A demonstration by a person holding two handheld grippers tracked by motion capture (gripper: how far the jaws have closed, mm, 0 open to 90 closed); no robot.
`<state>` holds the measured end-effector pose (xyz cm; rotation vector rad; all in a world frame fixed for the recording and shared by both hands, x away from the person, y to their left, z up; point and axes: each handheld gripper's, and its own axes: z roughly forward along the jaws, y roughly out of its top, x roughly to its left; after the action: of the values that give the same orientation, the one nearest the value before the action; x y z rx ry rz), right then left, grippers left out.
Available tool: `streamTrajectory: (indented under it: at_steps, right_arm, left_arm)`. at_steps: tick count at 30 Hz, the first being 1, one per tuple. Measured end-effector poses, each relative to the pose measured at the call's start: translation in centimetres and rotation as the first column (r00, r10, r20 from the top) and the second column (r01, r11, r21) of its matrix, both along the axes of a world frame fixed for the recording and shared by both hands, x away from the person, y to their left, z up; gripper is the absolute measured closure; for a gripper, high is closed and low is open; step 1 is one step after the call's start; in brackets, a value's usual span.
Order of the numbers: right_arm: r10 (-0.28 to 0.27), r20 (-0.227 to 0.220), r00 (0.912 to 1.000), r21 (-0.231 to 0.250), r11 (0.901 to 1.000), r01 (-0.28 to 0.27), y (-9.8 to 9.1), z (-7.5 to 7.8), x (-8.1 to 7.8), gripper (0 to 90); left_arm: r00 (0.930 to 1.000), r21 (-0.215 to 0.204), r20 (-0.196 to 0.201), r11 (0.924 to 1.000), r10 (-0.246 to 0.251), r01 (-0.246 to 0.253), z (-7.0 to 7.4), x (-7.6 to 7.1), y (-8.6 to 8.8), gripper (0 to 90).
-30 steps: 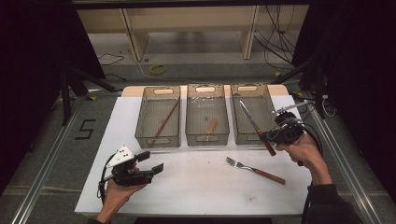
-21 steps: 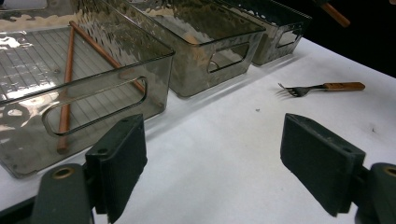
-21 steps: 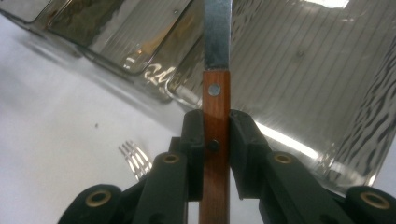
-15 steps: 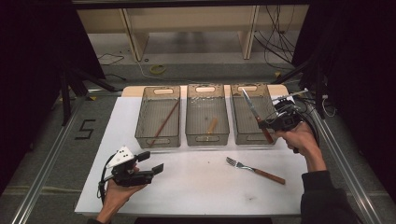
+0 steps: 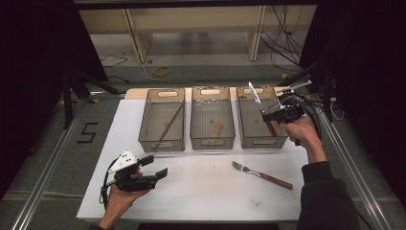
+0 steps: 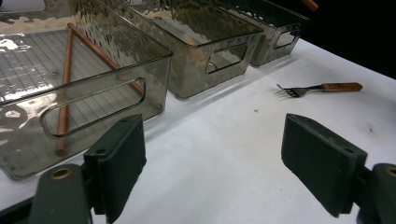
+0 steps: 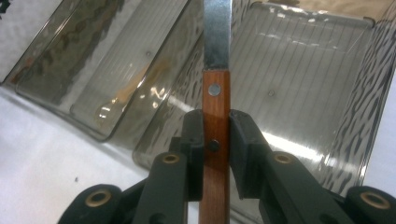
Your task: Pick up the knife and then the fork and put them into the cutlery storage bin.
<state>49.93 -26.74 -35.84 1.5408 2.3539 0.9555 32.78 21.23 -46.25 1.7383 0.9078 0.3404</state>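
While chopsticks (image 5: 168,125) lie in the left bin (image 5: 163,143), the right bin (image 5: 249,139) is bare.

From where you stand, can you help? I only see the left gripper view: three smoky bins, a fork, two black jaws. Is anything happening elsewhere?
Observer: Yes. The right gripper is shut on a knife, clamped by its wooden handle.
Operator: Where is that knife right now?
Observer: In the high view it is held above the right bin, blade pointing up and away from the person.
Operator: Is that bin holding anything?
Observer: The right gripper view looks down into it, and its ribbed floor shows nothing lying there.
Operator: And the jaws I see, whose are they?
Observer: The left gripper, open and with nothing between its jaws, held low over the white table near the person.
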Motion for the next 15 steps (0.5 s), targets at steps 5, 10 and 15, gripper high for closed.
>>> streamTrajectory:
  at_steps: [5, 10, 15]
  right_arm:
    - [-0.023, -0.01, 0.9997, 0.002, 0.9997, 0.023, 0.0, -0.3, 0.9, 77.4]
    - [-0.043, -0.025, 0.9988, -0.004, 0.9991, 0.043, 0.1, -0.8, 1.5, 77.4]
    - [-0.049, -0.028, 0.9984, -0.01, 0.9988, 0.049, 0.6, -1.2, 1.9, 77.4]
  left_arm:
    - [1.0, 0.0, 0.003, 1.0, -0.003, 0.003, 0.0, 0.0, -0.1, 20.8]
    - [1.0, 0.0, 0.005, 1.0, -0.004, 0.004, 0.0, 0.0, -0.1, 20.7]
    - [1.0, -0.002, 0.006, 1.0, -0.003, 0.003, 0.0, 0.0, -0.1, 20.6]
